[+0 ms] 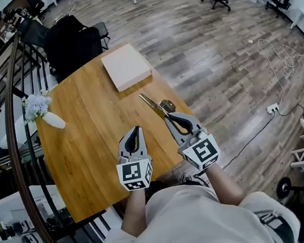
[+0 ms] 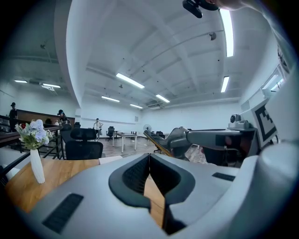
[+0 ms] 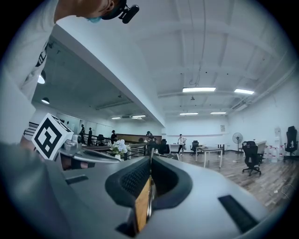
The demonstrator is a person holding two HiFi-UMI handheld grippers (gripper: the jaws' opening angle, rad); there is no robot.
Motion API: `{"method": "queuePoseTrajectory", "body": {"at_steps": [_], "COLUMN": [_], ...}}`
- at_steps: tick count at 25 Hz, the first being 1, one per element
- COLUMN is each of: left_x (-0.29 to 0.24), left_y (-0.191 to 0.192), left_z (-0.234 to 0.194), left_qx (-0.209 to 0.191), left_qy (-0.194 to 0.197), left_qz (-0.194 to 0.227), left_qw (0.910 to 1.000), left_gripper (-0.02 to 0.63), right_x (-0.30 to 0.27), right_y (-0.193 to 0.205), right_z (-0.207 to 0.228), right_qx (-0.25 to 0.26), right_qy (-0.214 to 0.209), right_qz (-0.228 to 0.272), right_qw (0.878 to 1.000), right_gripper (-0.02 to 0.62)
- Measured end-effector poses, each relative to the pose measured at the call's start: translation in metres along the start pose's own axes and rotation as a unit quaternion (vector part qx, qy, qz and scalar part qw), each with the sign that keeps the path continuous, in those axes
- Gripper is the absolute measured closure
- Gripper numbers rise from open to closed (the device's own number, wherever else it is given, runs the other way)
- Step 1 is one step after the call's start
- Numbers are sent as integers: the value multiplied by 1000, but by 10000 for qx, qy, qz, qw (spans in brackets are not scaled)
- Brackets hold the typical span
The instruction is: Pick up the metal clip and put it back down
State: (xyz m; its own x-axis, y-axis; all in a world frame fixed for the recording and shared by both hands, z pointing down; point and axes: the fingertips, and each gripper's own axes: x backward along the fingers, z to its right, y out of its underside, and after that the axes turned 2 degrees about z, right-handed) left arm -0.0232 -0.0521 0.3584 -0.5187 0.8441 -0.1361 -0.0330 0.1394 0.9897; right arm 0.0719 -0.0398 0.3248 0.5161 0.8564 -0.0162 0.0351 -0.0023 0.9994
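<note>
Right claw (image 1: 166, 116) tight on metal clip (image 1: 150, 103)

I look down on a wooden table (image 1: 86, 133) filling the middle left of the frame. A flat white box (image 1: 125, 66) lies at its far end, and a white vase (image 1: 53, 121) with pale flowers (image 1: 36, 105) stands at its left edge. Black chairs (image 1: 72, 45) sit beyond the table. A dark railing (image 1: 11, 128) curves down the left. At right, a white power strip (image 1: 273, 108) lies on the plank floor (image 1: 217, 63).
</note>
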Motion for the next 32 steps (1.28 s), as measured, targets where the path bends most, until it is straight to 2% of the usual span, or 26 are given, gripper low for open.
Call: {"method": "queuePoseTrajectory", "body": {"at_steps": [7,11,14,22,32], "left_x": [-32,-17,-12,-27,-91], "left_y": [5,20,28,43,65], "left_z": [48,86,99,83,45], "left_qx": [75,83,93,70,332], "left_qy": [67,17,-43,-138,-18], "left_qz": [-39,-83,-142,-445,-682], "left_qw": [9999,9999,9998,9989,9971], "left_gripper": [581,581,581,581,581], "right_x": [28,69,84,65,2], "right_y": [9,20,27,48,70], "right_z": [45,51,54,66,98], "right_qx": [54,-5,-72,-180,-170], "right_qy": [6,-33,-69,-147,-182], "right_qz": [-114,-145,-144,-320,-622], "right_qw": [9999,9999,9998,9992,9978], "right_gripper": [563,563,563,563,563]}}
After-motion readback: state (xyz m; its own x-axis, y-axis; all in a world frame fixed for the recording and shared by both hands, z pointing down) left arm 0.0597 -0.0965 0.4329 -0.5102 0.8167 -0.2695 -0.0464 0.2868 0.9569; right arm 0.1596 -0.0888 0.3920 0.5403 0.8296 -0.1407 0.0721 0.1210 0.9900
